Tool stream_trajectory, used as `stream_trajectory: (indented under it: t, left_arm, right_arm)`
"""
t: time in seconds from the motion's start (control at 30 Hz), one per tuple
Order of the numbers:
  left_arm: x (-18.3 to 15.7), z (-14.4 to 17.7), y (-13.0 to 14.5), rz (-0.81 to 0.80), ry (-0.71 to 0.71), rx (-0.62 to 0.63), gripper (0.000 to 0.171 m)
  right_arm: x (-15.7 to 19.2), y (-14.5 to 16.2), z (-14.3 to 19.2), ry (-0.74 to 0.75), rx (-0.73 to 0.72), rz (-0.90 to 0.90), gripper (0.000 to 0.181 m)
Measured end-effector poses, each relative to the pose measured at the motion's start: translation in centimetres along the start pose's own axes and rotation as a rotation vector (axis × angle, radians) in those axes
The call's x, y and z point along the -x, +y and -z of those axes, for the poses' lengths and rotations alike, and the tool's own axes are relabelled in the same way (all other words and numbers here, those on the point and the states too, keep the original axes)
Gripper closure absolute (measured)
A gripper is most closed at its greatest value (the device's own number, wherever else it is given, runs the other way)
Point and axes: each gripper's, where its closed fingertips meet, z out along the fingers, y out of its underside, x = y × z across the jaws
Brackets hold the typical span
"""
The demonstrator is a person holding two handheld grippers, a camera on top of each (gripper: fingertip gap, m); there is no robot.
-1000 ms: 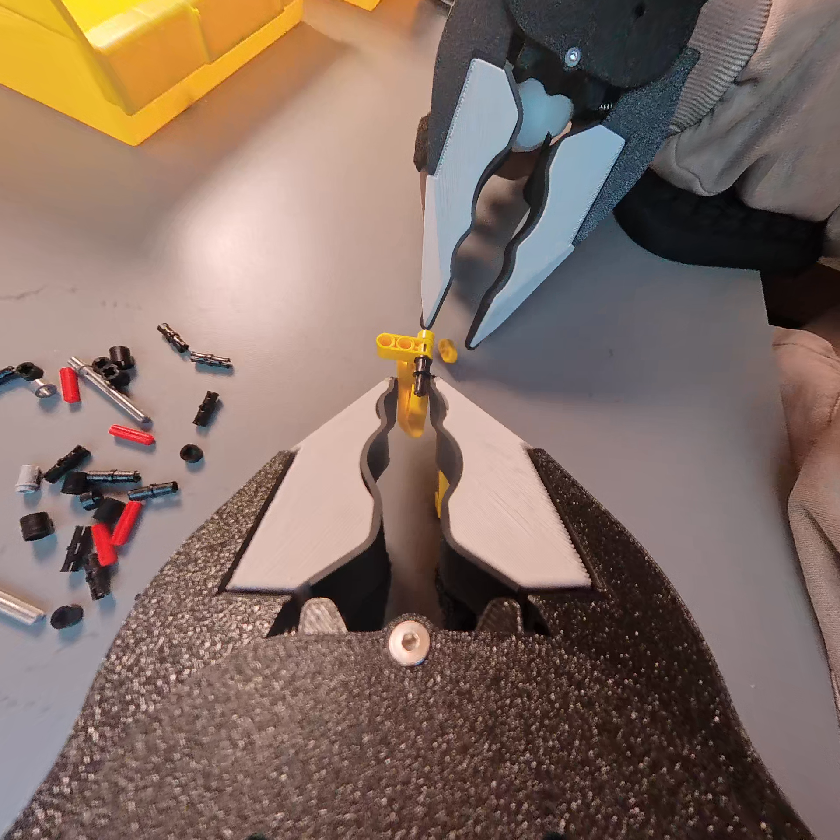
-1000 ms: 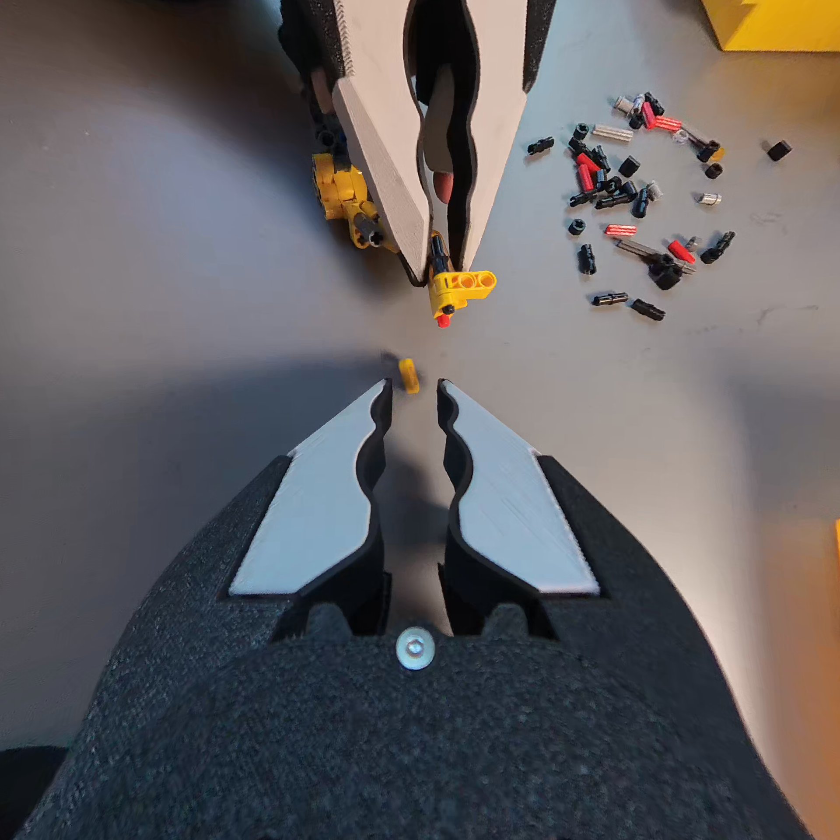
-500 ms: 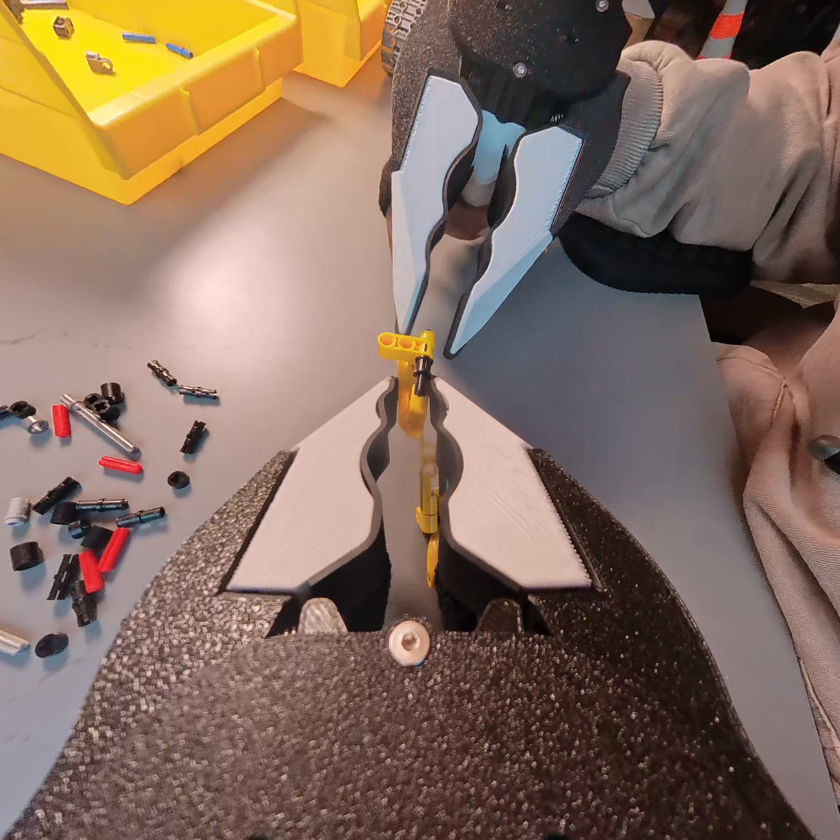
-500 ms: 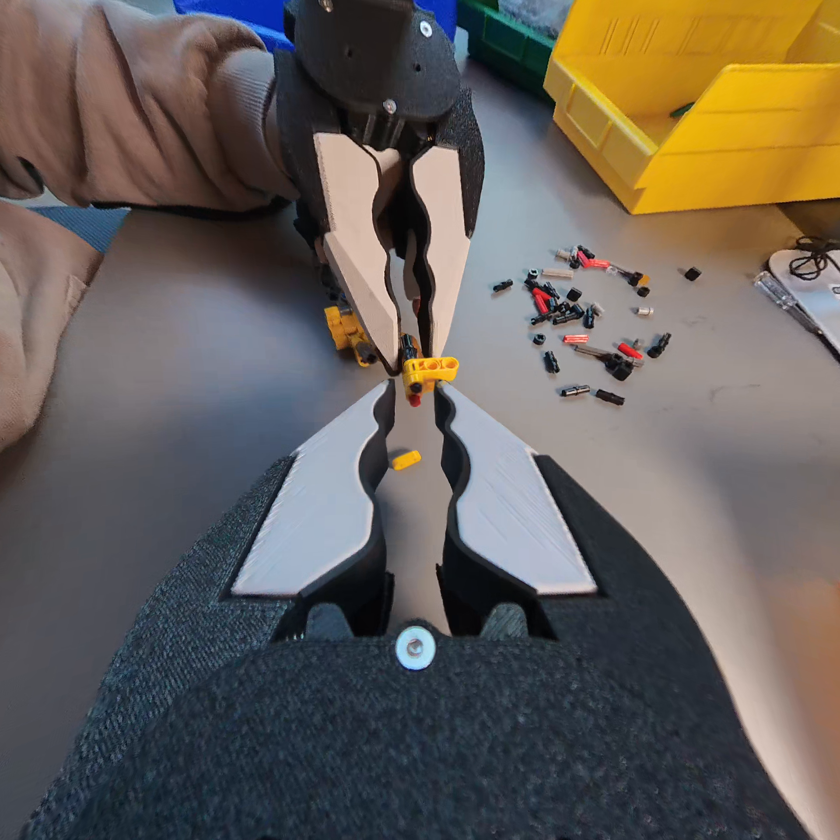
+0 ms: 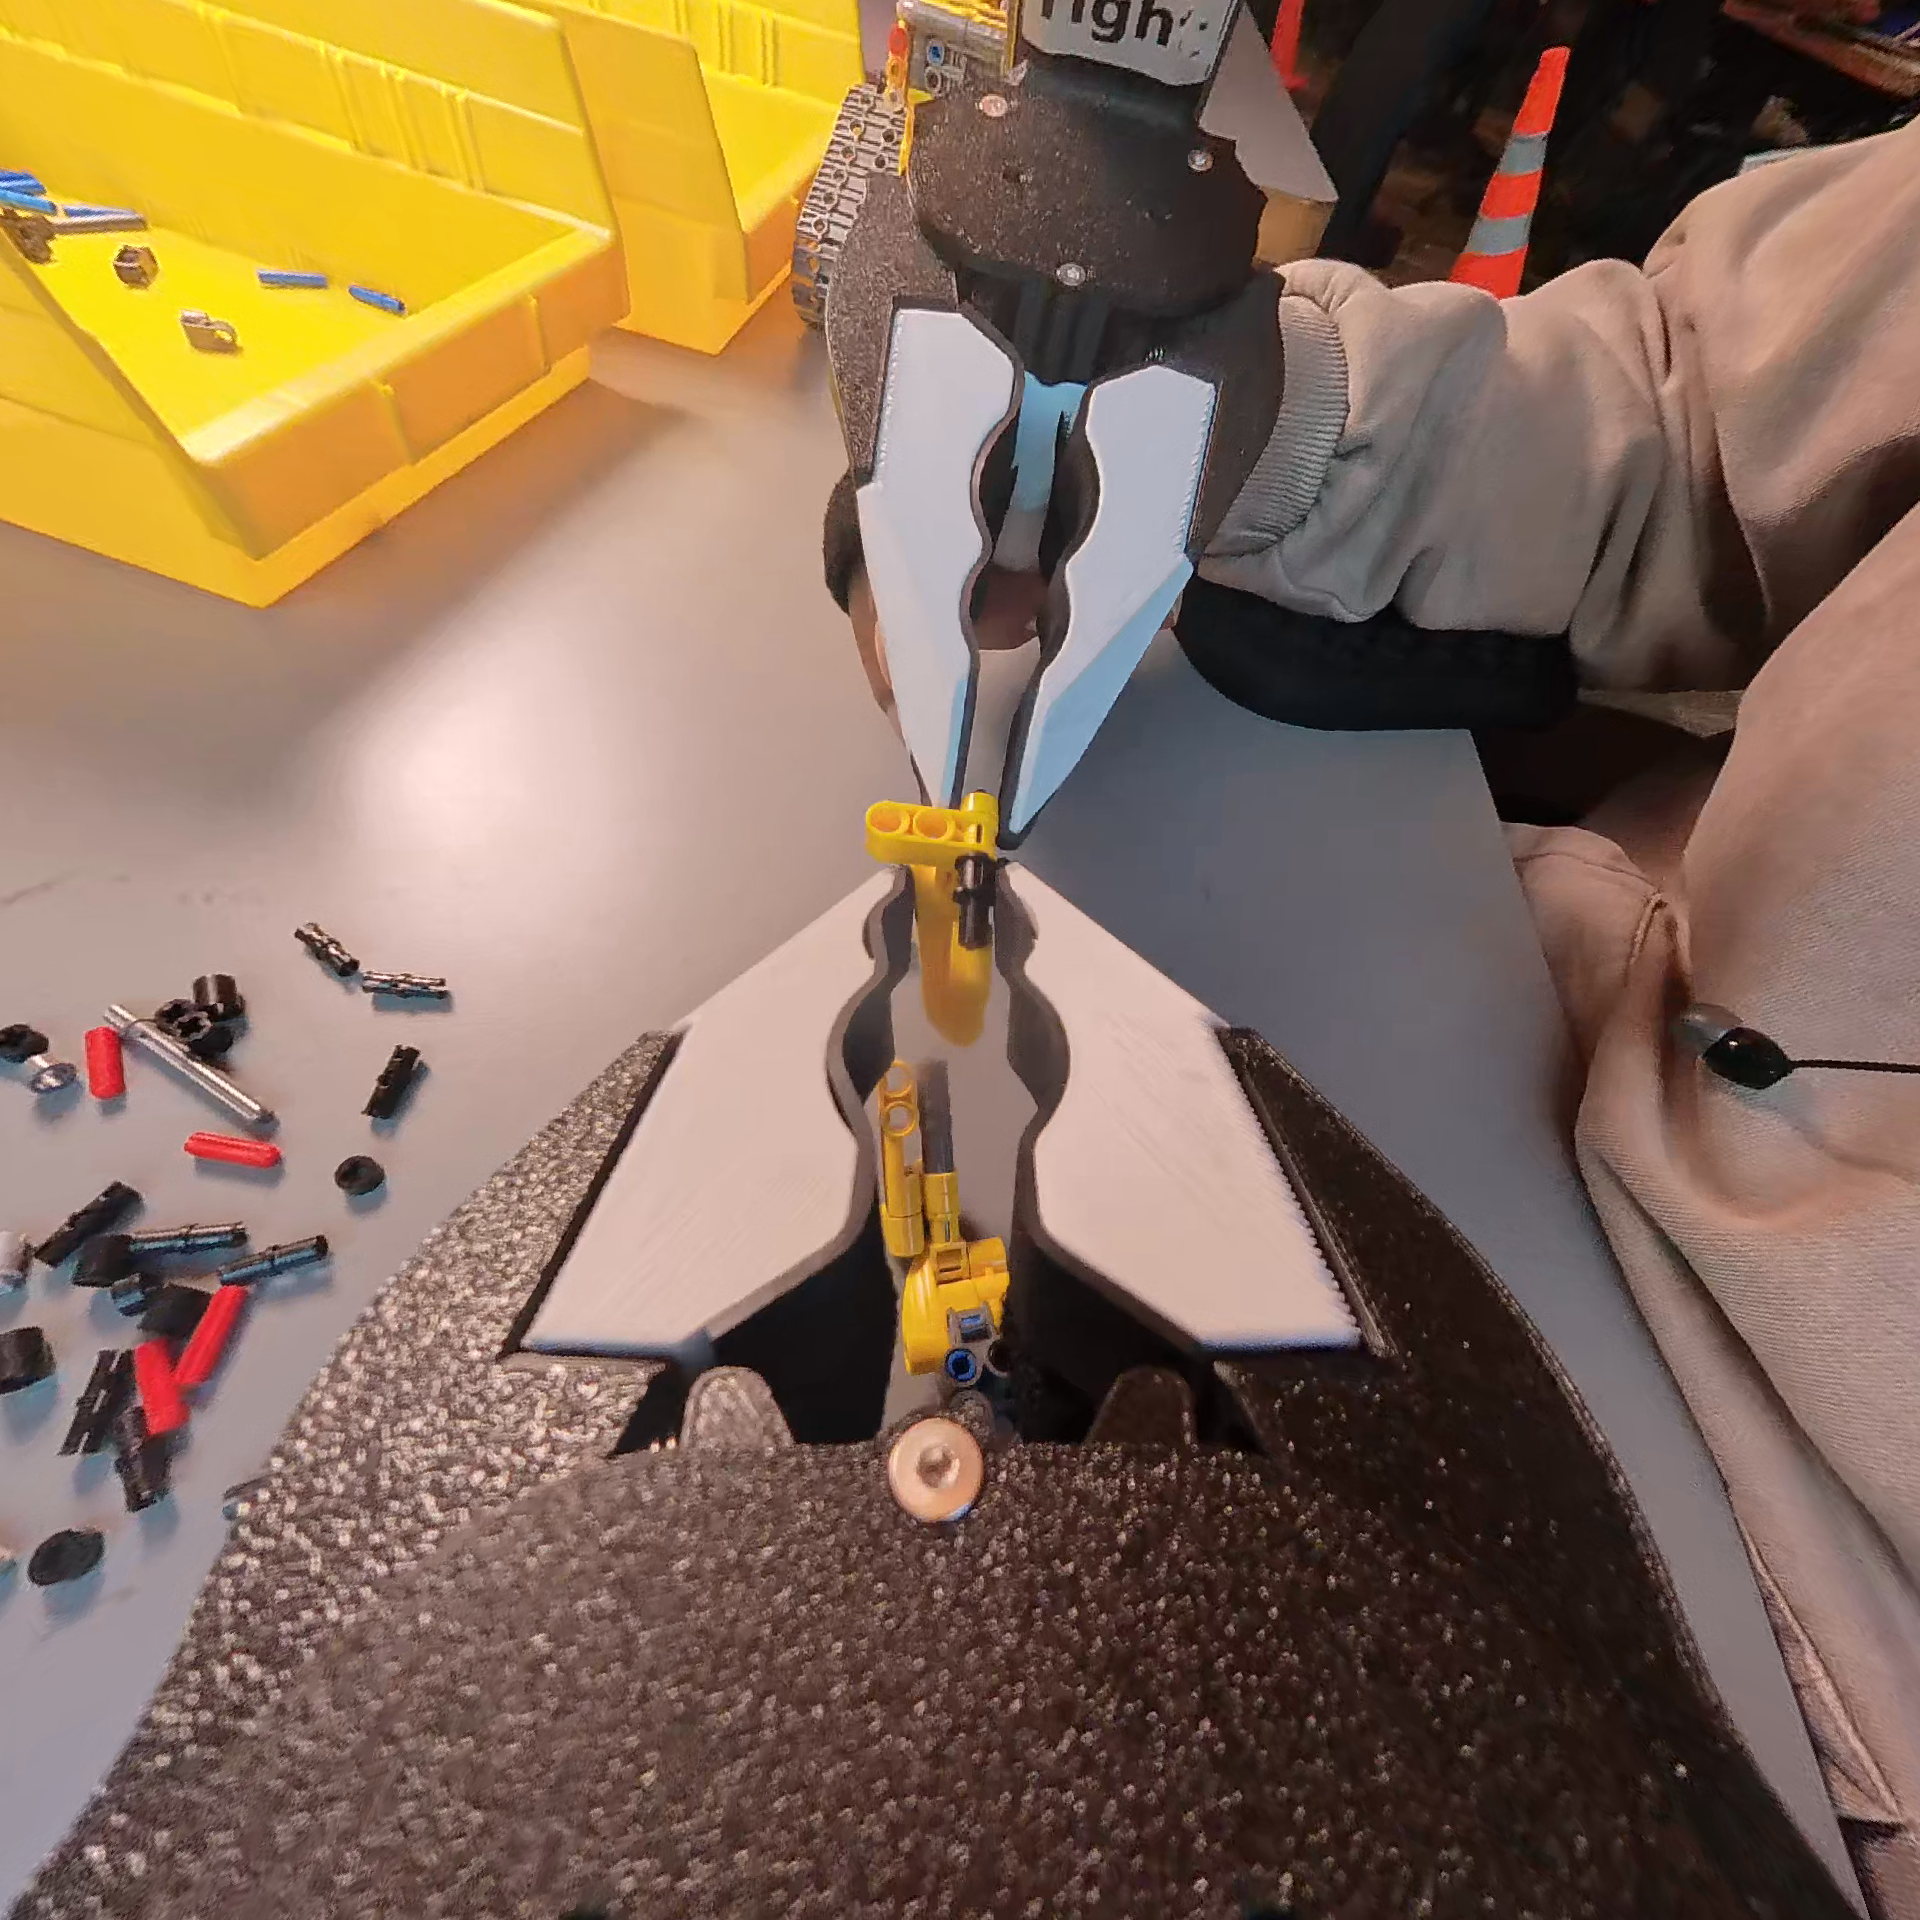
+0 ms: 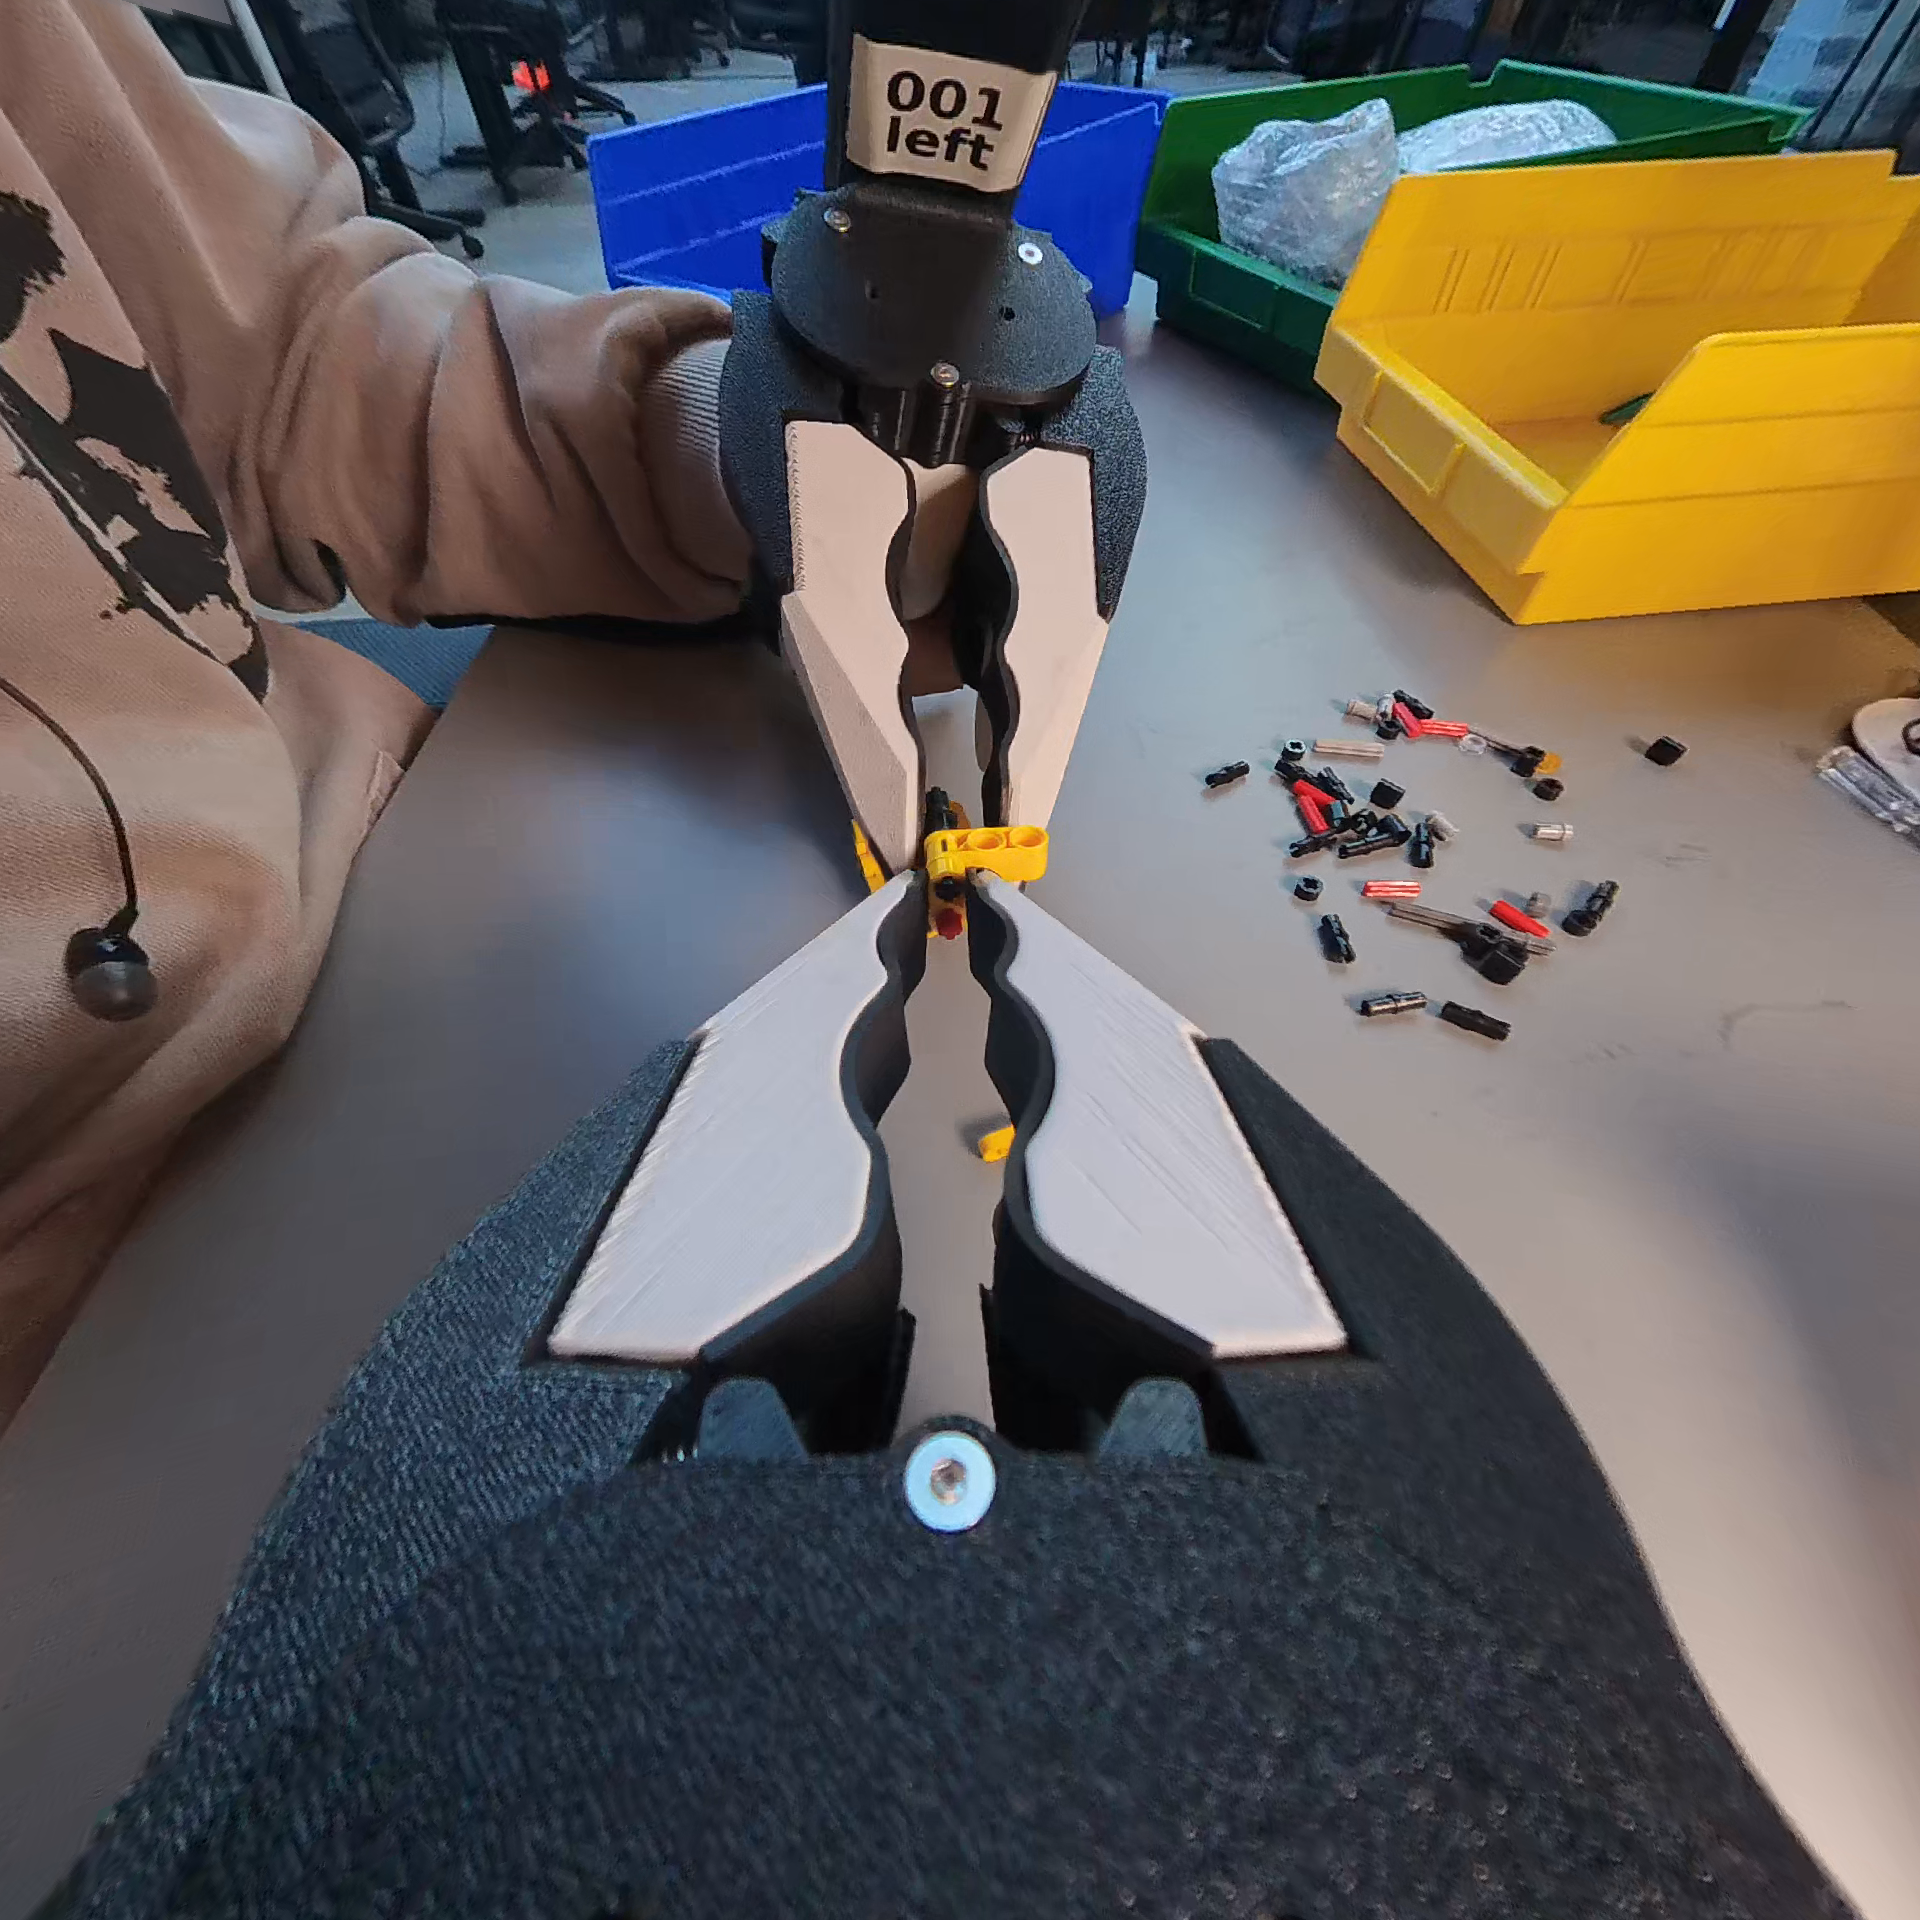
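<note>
In the left wrist view, our left gripper (image 5: 948,883) is clamped on a small yellow assembly (image 5: 940,914) of toy building pieces, held above the grey table (image 5: 520,675); a black pin (image 5: 974,899) sticks from its side and a holed yellow beam (image 5: 925,831) crosses its far end. The right gripper (image 5: 977,816) reaches in from the far side, tips narrowly apart around that far end; whether it grips, we cannot tell. At far left, a yellow bin (image 5: 343,343) holds a few blue and grey pieces. Loose black and red pins (image 5: 177,1195) lie at left. In the right wrist view, our right gripper (image 6: 945,883) has its tips on either side of the assembly's red-tipped end (image 6: 948,920). A small yellow piece (image 6: 995,1141) lies on the table beneath. Farther off, a green bin (image 6: 1226,270) holds plastic-wrapped bundles, a blue bin (image 6: 707,208) shows no contents, and the yellow bins (image 6: 1662,499) seem nearly empty. The build looks barely started, with most pins unused.
</note>
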Motion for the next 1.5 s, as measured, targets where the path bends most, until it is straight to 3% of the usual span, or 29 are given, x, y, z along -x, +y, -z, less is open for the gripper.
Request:
stream_trajectory:
  t: [0.27, 0.47, 0.53, 0.6, 0.7, 0.77, 0.9, 1.5]
  left_arm:
    - [-1.2, -0.2, -0.7, 0.037, 0.079, -0.036, 0.158]
    - [-0.7, 0.6, -1.5, 0.05, 0.062, -0.067, 0.158]
    - [1.7, 3.4, -1.7, 0.105, -0.016, -0.134, 0.158]
    - [1.9, 4.7, -2.2, 0.059, -0.037, -0.144, 0.158]
    - [0.8, 2.7, -2.6, 0.041, -0.008, -0.138, 0.158]
    - [0.4, 2.0, -2.3, 0.019, -0.011, -0.115, 0.158]
    - [-0.1, 1.7, -2.2, 0.013, -0.002, -0.12, 0.158]
    - [0.0, 1.2, -1.2, -0.035, -0.058, -0.026, 0.158]
  right_arm:
    - [1.0, -0.4, 0.9, -0.115, -0.056, -0.044, 0.177]
    - [0.7, -1.3, 1.7, -0.114, -0.082, -0.039, 0.181]
    - [-1.2, -1.1, 4.2, -0.031, -0.107, -0.056, 0.181]
    - [-2.5, -1.4, 5.6, 0.06, -0.113, -0.033, 0.181]
    - [-1.5, -1.7, 2.5, 0.026, -0.08, -0.011, 0.181]
    - [-0.1, -2.3, 1.3, -0.037, -0.09, -0.007, 0.161]
    - [-0.2, -2.7, 0.8, 0.01, -0.082, 0.018, 0.174]
    - [0.1, -1.4, 0.0, 0.04, -0.024, 0.042, 0.17]
